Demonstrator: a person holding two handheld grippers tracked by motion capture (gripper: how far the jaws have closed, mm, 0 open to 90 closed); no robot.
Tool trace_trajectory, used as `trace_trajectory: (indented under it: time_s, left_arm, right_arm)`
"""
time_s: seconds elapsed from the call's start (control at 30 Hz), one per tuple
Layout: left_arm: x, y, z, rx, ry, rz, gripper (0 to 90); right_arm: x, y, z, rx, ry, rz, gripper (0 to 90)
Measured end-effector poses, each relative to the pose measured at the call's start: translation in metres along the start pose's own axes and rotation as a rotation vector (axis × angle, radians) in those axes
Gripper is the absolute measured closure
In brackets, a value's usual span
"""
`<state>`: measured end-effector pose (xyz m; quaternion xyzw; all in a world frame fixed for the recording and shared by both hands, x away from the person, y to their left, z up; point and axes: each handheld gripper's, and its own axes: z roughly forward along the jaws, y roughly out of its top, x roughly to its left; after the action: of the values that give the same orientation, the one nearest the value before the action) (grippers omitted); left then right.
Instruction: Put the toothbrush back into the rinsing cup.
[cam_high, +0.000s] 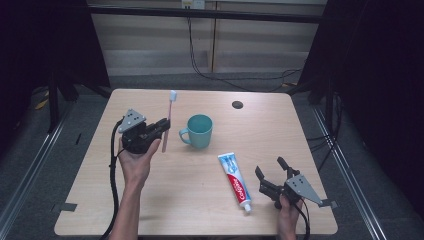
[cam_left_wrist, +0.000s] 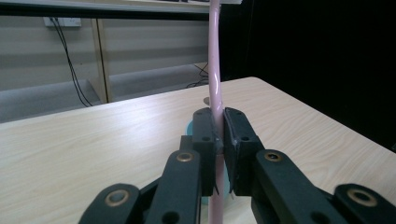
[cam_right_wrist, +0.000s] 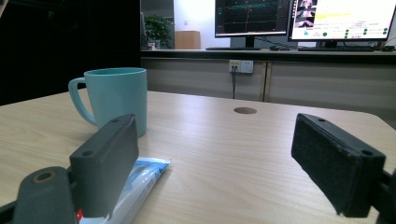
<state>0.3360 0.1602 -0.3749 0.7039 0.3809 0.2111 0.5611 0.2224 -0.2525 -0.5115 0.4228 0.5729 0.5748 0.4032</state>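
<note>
A pink toothbrush (cam_high: 168, 122) with a white head stands upright above the table, held in my left gripper (cam_high: 163, 125), which is shut on its handle left of the teal mug (cam_high: 199, 131). In the left gripper view the pink handle (cam_left_wrist: 215, 70) rises between the closed pads, and the mug (cam_left_wrist: 190, 127) peeks out behind them. A toothpaste tube (cam_high: 236, 181) lies flat on the table. My right gripper (cam_high: 270, 168) rests to its right, open and empty. In the right gripper view the mug (cam_right_wrist: 116, 98) stands ahead on the left and the tube (cam_right_wrist: 140, 179) lies by the left jaw.
The wooden table (cam_high: 150, 200) has a round cable hole (cam_high: 237, 104) near its far edge. Dark curtains and metal frame legs flank both sides. Cables hang against the wall behind. Monitors (cam_right_wrist: 303, 18) sit on a far counter in the right gripper view.
</note>
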Motion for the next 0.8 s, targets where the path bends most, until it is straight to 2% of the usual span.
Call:
trace_trajectory:
  time_s: [0.23,0.47,0.53,0.63,0.8]
  left_arm:
    - [-0.001,0.004,0.007,-0.017,-0.039,0.005,84.2]
    - [-0.003,0.01,0.018,-0.032,-0.076,0.028,84.2]
    - [-0.004,0.013,0.021,-0.029,-0.071,0.057,84.2]
    - [-0.005,0.016,0.025,-0.024,-0.069,0.076,84.2]
    - [-0.007,0.022,0.032,-0.034,-0.074,0.091,84.2]
  right_arm:
    - [0.0,0.0,0.0,0.0,0.0,0.001,14.3]
    - [0.0,0.0,0.0,-0.003,-0.001,-0.001,14.3]
    - [0.0,0.0,0.0,-0.003,-0.001,-0.002,14.3]
    - [0.0,0.0,0.0,-0.002,0.0,-0.001,14.3]
    - [0.0,0.0,0.0,0.0,0.002,-0.001,14.3]
